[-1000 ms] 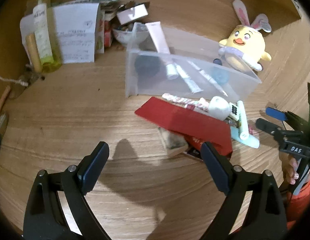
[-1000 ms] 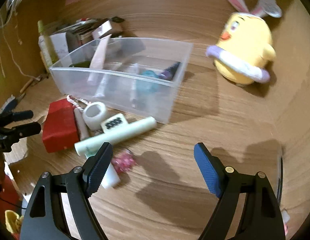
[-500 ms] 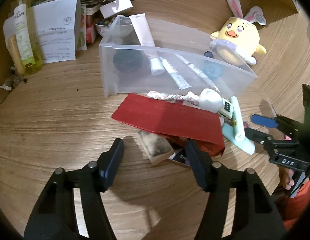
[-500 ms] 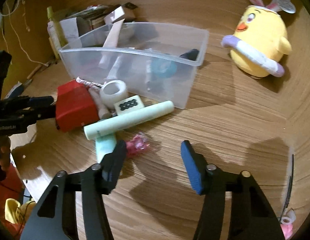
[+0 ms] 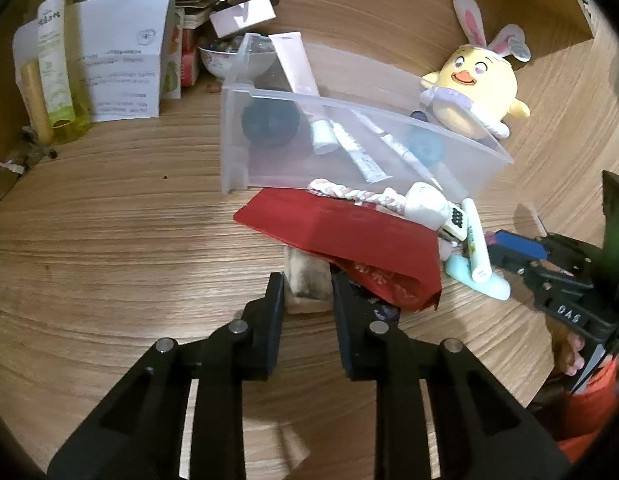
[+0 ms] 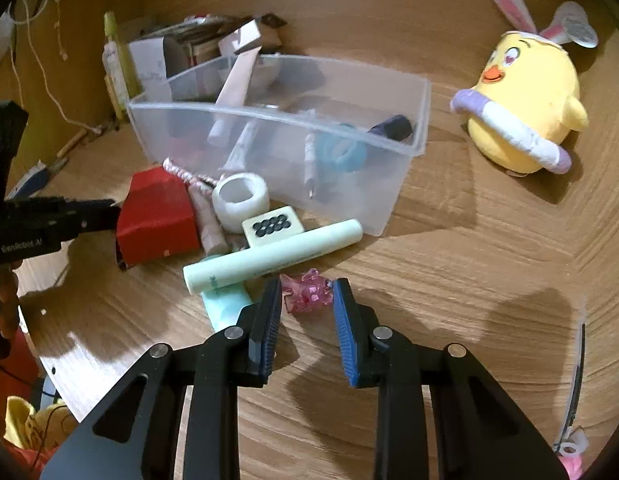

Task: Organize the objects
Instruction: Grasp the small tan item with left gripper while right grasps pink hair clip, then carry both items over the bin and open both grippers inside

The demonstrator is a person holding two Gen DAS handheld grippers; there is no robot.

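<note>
A small grubby beige block point(image 5: 305, 274) lies on the wooden table, half under a red packet point(image 5: 341, 236). My left gripper point(image 5: 308, 286) is closing on it, and both pads touch its sides. A pink translucent trinket point(image 6: 307, 294) lies beside a pale green tube point(image 6: 273, 256). My right gripper point(image 6: 308, 286) is closing around the trinket, with its blue pads against both sides. Behind the pile stands a clear plastic bin point(image 6: 389, 200) that holds tubes, pens and a blue ring. A white tape roll point(image 6: 239, 198) and a tile with black dots point(image 6: 271, 226) lie in front of the bin.
A yellow plush chick point(image 6: 525, 92) sits right of the bin. Paper boxes point(image 5: 121, 68), a green bottle point(image 5: 55, 68) and a bowl point(image 5: 237, 60) crowd the back left. A dark hairband point(image 6: 577, 380) lies at the far right. A person's fingers point(image 5: 569, 356) hold the right gripper.
Both grippers' jaws have narrowed from wide open. The left came forward around the beige block. The right came forward around the pink trinket.
</note>
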